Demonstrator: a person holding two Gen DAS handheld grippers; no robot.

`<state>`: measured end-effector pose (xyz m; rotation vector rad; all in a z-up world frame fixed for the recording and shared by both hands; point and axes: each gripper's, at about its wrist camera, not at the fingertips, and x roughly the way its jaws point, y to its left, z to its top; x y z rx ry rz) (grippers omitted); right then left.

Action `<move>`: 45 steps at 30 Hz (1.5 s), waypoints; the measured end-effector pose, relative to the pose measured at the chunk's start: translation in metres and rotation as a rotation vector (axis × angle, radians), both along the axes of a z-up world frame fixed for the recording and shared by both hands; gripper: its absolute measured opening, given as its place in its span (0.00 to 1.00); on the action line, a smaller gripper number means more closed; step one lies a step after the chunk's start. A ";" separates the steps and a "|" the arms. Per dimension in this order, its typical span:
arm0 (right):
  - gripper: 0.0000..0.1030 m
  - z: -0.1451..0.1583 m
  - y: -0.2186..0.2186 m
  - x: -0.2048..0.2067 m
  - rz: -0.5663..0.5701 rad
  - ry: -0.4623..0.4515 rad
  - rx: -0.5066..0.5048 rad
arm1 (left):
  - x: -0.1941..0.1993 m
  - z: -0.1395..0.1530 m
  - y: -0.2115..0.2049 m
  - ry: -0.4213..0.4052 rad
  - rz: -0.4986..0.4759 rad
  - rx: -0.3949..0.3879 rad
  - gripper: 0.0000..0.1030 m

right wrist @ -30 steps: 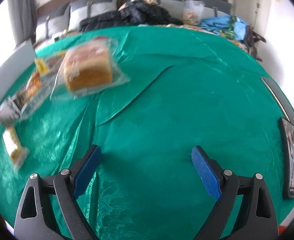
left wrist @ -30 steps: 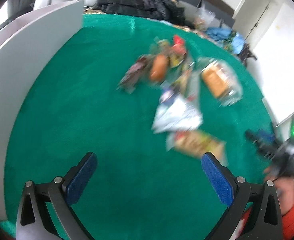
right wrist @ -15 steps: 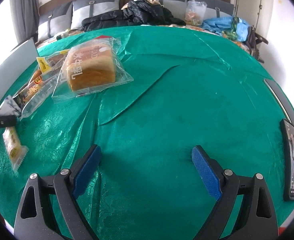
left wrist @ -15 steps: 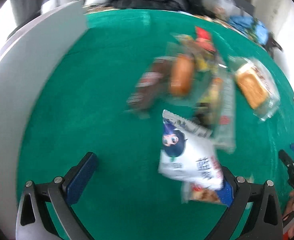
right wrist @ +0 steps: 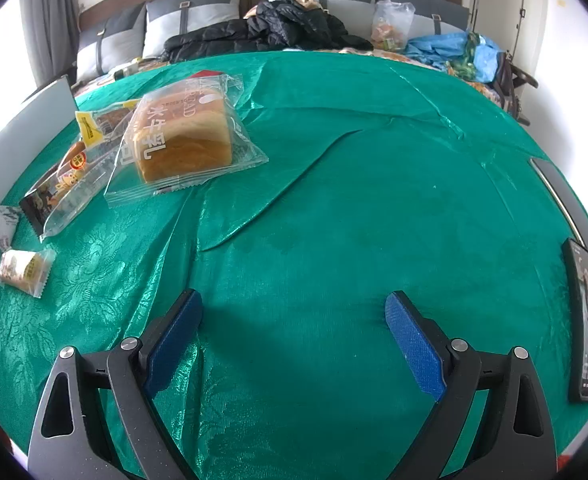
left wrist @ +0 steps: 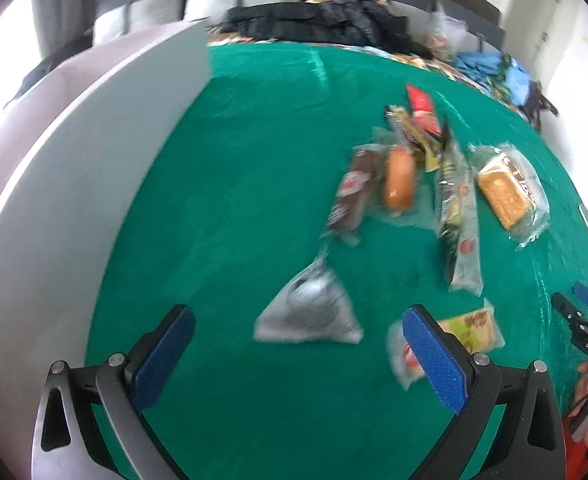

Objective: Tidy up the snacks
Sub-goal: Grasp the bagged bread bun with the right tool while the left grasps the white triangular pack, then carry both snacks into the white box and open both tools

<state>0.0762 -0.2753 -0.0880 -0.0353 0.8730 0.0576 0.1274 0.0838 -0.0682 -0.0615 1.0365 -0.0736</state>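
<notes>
Green satin cloth [right wrist: 334, 200] with a woven floral pattern covers the tabletop, creased in long folds near its middle. The snacks lie grouped on it: a clear-wrapped loaf of sliced bread [right wrist: 182, 140] printed with large white Chinese characters and the partly readable word "BREAD"; just beside it a long clear packet with a dark cartoon label [right wrist: 62, 192]; a small clear-wrapped cake with a yellow-green label [right wrist: 24, 270]; and a silver-grey triangular pouch [left wrist: 308, 314], its print too blurred to read. In the left wrist view a brown-wrapped bar [left wrist: 352, 200] and an orange bun in clear film [left wrist: 400, 178] lie side by side, with red and yellow packets [left wrist: 420, 120] behind them.

The left hand-held gripper [left wrist: 298, 352] has its blue pads spread wide, holding nothing, with the pouch on the cloth between and ahead of them. The right hand-held gripper [right wrist: 294, 332] is equally wide and empty over bare cloth, well apart from the snacks.

A white upright panel [left wrist: 74, 200] borders the tabletop's left side. A black smartphone [right wrist: 586, 320] lies at the right edge. Behind are grey cushions [right wrist: 190, 24], a black puffer jacket [right wrist: 266, 28] and a blue plastic bag [right wrist: 454, 48].
</notes>
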 end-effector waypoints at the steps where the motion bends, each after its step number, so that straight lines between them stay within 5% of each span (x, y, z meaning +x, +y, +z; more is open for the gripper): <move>1: 0.92 0.000 -0.001 -0.001 0.000 0.000 0.000 | 0.006 -0.003 -0.006 0.006 -0.005 0.026 1.00; 5: 0.92 0.000 0.000 0.000 0.000 0.000 0.000 | 0.020 -0.014 -0.008 0.032 0.032 0.058 0.93; 9: 0.92 0.000 0.000 -0.001 0.000 0.000 0.000 | 0.011 -0.017 -0.007 0.015 0.028 0.078 0.46; 11: 0.92 0.000 0.000 0.000 0.000 0.000 0.000 | 0.005 -0.015 -0.008 0.012 0.010 0.065 0.39; 20: 0.91 0.003 -0.001 0.001 -0.006 0.018 0.026 | -0.035 0.004 0.007 -0.054 0.036 -0.002 0.37; 23: 0.91 0.035 -0.003 0.014 -0.005 -0.007 0.236 | -0.042 0.009 0.006 -0.067 0.020 -0.017 0.37; 27: 0.91 0.084 0.029 0.065 0.081 -0.020 0.260 | -0.046 0.015 0.005 -0.075 0.023 -0.057 0.37; 31: 0.91 0.076 0.081 0.128 0.154 0.134 0.061 | -0.046 0.025 0.012 -0.086 0.041 -0.110 0.37; 34: 0.92 0.033 0.110 0.153 0.192 0.288 -0.117 | -0.049 0.030 0.023 -0.090 0.067 -0.151 0.37; 37: 0.89 0.014 0.118 0.152 0.209 0.259 -0.233 | -0.052 0.036 0.031 -0.099 0.081 -0.170 0.37; 39: 0.74 0.022 0.104 0.143 0.189 0.207 -0.134 | -0.054 0.038 0.034 -0.107 0.083 -0.176 0.37; 45: 0.71 0.053 0.058 0.120 0.115 0.167 0.071 | -0.058 0.049 0.034 -0.130 0.073 -0.237 0.37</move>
